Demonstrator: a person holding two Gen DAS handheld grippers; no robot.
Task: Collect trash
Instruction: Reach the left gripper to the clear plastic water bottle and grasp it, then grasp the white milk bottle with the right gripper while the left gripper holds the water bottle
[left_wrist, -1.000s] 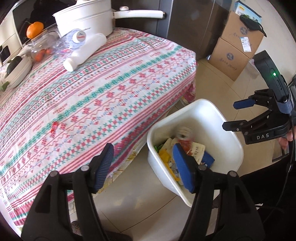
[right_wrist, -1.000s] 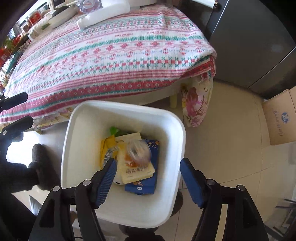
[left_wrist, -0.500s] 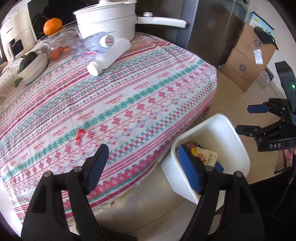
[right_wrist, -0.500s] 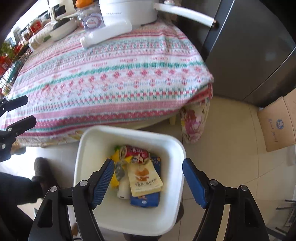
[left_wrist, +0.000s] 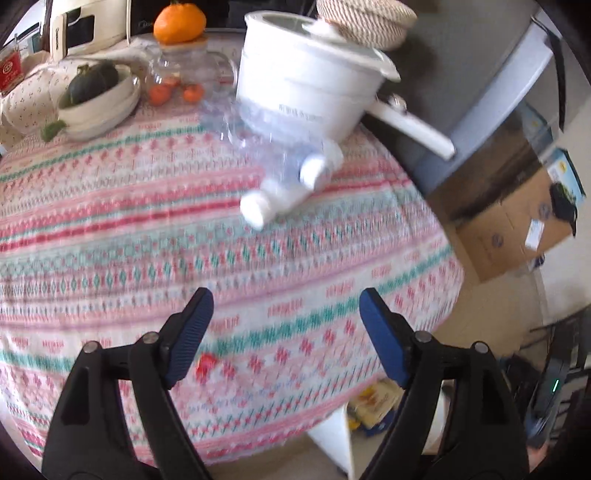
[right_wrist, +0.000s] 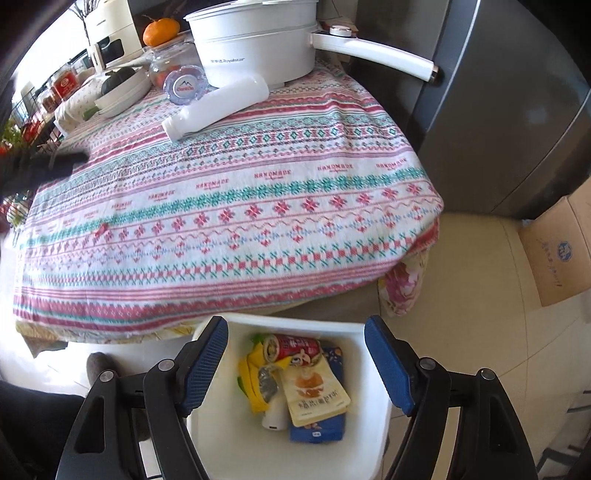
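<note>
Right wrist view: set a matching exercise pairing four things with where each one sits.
Things:
1. red can
2. white bottle
3. orange
4. small red scrap

Places:
A. lying on its side on the tablecloth, in front of the white pot
B. inside the white bin on the floor
C. on top of the glass jar
D. alone on the cloth near the table's left edge

Pairs: 1-B, 2-A, 3-C, 4-D

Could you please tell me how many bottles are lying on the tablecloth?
2: a white bottle beside the pot, and a clear plastic bottle just behind it.
</note>
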